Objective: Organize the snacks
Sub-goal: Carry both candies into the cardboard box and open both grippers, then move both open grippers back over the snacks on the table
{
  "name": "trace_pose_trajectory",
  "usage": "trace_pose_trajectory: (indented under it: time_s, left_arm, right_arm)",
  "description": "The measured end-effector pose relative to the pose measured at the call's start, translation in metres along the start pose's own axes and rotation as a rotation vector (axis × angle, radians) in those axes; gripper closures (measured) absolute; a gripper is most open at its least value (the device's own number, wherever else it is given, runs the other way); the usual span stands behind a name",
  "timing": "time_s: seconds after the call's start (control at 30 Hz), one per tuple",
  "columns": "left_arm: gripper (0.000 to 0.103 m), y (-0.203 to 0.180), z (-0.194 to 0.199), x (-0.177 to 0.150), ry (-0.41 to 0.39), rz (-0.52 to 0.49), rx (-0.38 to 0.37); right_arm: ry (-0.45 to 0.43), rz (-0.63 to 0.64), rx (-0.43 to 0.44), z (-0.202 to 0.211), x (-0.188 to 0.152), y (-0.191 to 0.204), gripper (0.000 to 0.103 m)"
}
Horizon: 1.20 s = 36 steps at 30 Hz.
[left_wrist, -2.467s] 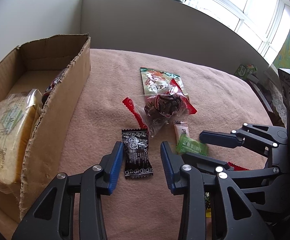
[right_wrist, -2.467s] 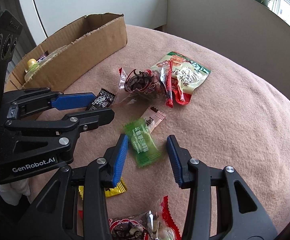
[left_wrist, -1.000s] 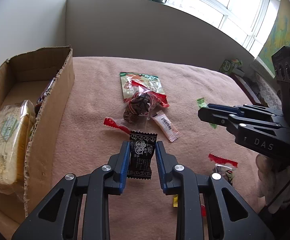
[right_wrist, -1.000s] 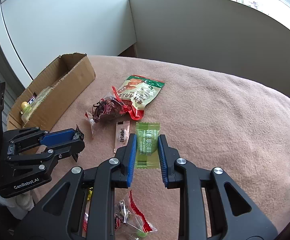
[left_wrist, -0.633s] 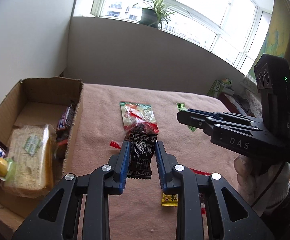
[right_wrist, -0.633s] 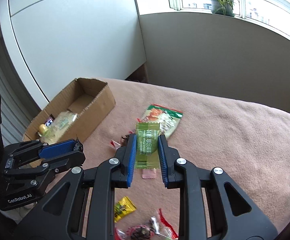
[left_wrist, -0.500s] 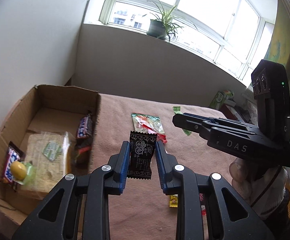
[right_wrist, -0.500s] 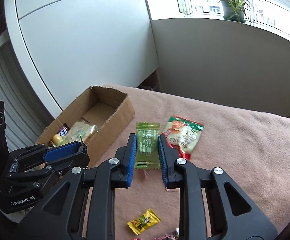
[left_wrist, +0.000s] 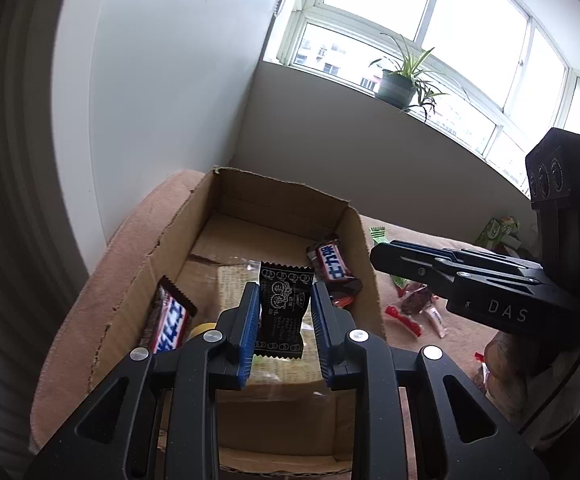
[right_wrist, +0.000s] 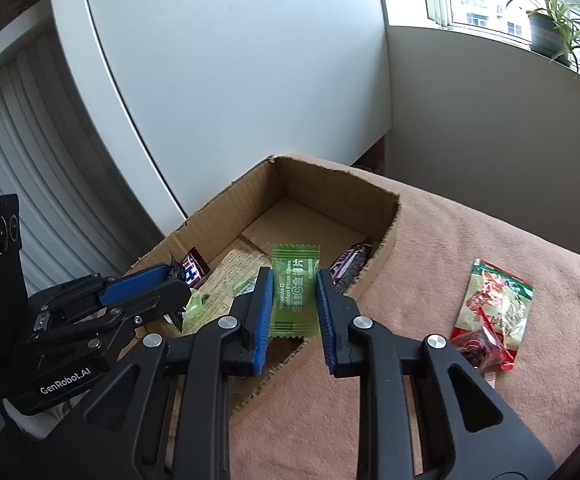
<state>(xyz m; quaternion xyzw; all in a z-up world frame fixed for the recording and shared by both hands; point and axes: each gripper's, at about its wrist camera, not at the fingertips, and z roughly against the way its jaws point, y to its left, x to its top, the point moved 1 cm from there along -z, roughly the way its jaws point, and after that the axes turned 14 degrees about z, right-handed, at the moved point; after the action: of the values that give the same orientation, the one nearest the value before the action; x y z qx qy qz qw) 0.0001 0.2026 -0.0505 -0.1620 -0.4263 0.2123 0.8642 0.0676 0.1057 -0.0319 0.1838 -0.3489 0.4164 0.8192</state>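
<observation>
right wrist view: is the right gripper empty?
No, the right gripper is shut on a green candy packet, held above the cardboard box.

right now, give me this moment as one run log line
left hand-held gripper: shut on black candy | right hand-held gripper: shut on green candy | both above cardboard box | step: drop pending

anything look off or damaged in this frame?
Only the cardboard box: its cut rim is ragged and torn, with a notch in the near wall. Both grips look clean: the left gripper squarely pinches the black sachet, and the right gripper the green sachet.
</observation>
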Motion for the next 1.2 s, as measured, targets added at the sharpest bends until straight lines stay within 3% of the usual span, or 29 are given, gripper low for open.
trace_pose_trajectory:
  time_s: [0.23,0.3,0.37,0.43,0.47,0.63,0.77,1.2]
  left_arm:
    - [0.079,0.013,0.005,0.000,-0.006,0.010,0.013]
    - [0.078,0.013,0.006,-0.001,-0.005,0.006,0.018]
    - [0.072,0.011,0.004,0.000,-0.008,0.011,0.033]
    - [0.057,0.013,0.007,0.001,-0.016,0.012,0.028]
    - [0.056,0.013,0.008,0.001,-0.021,0.011,0.031]
    - [0.055,0.003,0.012,-0.001,-0.025,-0.005,0.016]
    - [0.055,-0.012,0.011,-0.006,-0.015,-0.030,-0.007]
    - [0.055,-0.077,0.007,-0.025,0.035,-0.110,-0.105]
  right_arm:
    - [0.021,0.022,0.005,-0.013,0.003,0.010,0.080]
    - [0.009,0.025,-0.013,-0.009,0.003,0.011,0.071]
    - [-0.003,0.032,-0.022,-0.004,0.003,0.011,0.054]
    - [-0.011,0.039,-0.043,0.002,0.002,0.011,0.052]
    - [-0.016,0.037,-0.050,0.006,0.001,0.010,0.052]
    - [-0.025,0.021,-0.077,0.025,-0.007,0.000,0.050]
    - [-0.033,0.014,-0.114,0.046,-0.020,-0.011,0.030]
    - [-0.035,-0.092,-0.162,0.114,-0.080,-0.074,0.030]
